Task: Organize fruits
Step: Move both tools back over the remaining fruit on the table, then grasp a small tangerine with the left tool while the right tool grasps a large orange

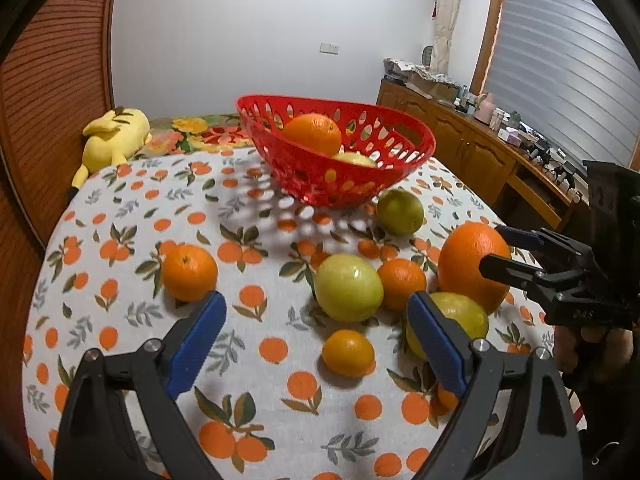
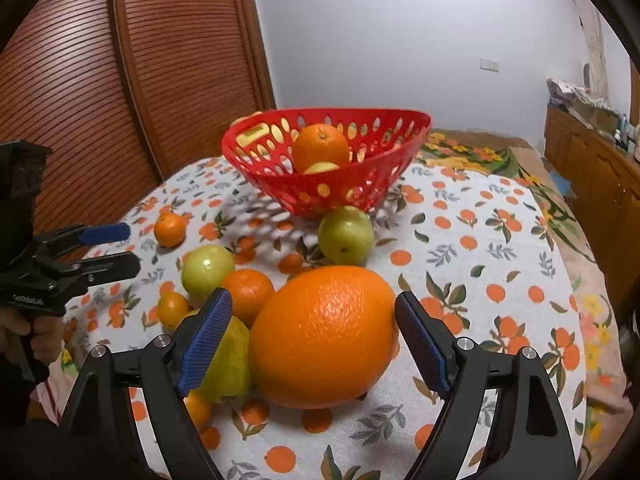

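**Filling the basket: two in, seven left**

Sorting has barely begun: your red basket (image 2: 326, 184) holds two fruits; seven wait on the tablecloth (image 1: 260, 420). Your right gripper (image 2: 314, 344) straddles the big orange (image 2: 324, 336), released; your left gripper (image 1: 316, 344) gapes empty.

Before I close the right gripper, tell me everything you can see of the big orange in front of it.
The big orange is the largest fruit on the table, oval, with glossy, pitted, unblemished peel. It rests on the fruit-print tablecloth, lying between the right gripper's open blue pads, which are not visibly pressing it. A yellow-green fruit appears to touch one side.
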